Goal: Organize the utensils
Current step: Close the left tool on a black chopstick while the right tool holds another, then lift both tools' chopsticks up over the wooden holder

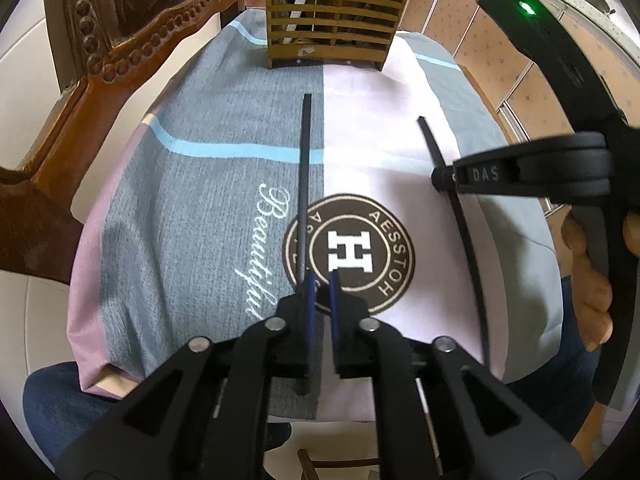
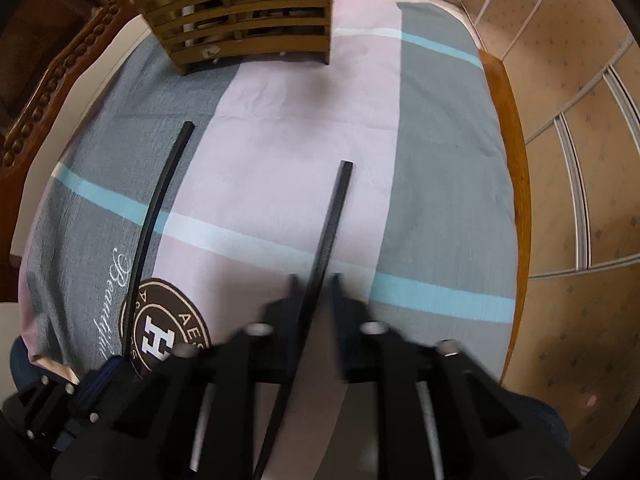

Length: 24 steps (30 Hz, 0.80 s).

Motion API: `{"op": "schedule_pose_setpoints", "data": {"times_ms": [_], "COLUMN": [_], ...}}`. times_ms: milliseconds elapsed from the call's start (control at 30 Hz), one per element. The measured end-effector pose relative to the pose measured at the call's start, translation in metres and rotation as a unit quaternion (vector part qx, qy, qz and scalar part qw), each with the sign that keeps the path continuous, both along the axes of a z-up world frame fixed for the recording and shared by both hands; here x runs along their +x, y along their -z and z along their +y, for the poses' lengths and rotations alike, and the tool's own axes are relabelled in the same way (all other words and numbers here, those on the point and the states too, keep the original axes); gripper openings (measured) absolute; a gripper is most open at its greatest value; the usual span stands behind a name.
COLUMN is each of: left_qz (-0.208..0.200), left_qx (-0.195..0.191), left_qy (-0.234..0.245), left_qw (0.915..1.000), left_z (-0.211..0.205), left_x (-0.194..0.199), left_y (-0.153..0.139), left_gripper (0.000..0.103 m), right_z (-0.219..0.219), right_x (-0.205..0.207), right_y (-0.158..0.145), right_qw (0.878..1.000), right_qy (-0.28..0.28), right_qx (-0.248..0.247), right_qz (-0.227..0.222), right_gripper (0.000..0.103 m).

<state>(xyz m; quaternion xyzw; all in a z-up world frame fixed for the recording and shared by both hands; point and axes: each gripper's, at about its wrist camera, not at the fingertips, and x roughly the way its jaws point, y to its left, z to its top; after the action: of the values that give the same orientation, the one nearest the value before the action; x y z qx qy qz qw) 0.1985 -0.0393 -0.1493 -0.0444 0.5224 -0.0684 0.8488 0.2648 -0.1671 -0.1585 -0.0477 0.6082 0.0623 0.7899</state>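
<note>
Two black chopsticks lie over a patterned cloth (image 1: 192,208). In the left wrist view one chopstick (image 1: 305,168) runs away from me and passes under the left finger of my left gripper (image 1: 321,286). Its blue pads stand slightly apart, and only cloth shows between them. My right gripper (image 1: 438,180) comes in from the right and is shut on the second chopstick (image 1: 464,240). In the right wrist view that chopstick (image 2: 332,216) runs between the blurred fingers of the right gripper (image 2: 316,280). A slatted wooden utensil holder (image 1: 336,20) stands at the far end of the cloth.
A carved wooden chair (image 1: 120,40) stands on the left. The table's wooden edge (image 2: 514,168) shows on the right, with patterned wall panels (image 2: 580,120) beyond. A person's hand (image 1: 592,280) holds the right gripper's handle. A blue-jeaned leg (image 1: 60,400) shows at lower left.
</note>
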Motion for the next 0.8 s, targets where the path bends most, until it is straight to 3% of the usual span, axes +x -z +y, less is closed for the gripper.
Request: {"op": "schedule_pose_setpoints", "data": {"times_ms": [233,433,533,800], "left_qz": [0.004,0.025,0.03,0.077], "left_qx": [-0.015,-0.032,-0.015,0.034], "left_qy": [-0.011,0.015,0.024,0.041], "left_qw": [0.9998,0.9991,0.9992,0.9956], "left_z": [0.017,0.017,0.01,-0.009], "left_x": [0.027,0.077,0.104,0.173], "left_y": [-0.009,-0.014,-0.015,0.009], "left_gripper": [0.023,0.029,0.03,0.03], "right_z": [-0.015,-0.032,-0.042,-0.045], "right_x": [0.007,0.013,0.018,0.045], "right_y": [-0.005,-0.007,-0.012,-0.02], "right_qw": [1.0,0.999,0.999,0.999], "right_qy": [0.015,0.023,0.029,0.017], "right_qx": [0.012,0.027,0.034,0.029], "right_qz": [-0.004,0.001,-0.005,-0.015], "right_gripper": [0.007,0.008,0.021,0.022]}}
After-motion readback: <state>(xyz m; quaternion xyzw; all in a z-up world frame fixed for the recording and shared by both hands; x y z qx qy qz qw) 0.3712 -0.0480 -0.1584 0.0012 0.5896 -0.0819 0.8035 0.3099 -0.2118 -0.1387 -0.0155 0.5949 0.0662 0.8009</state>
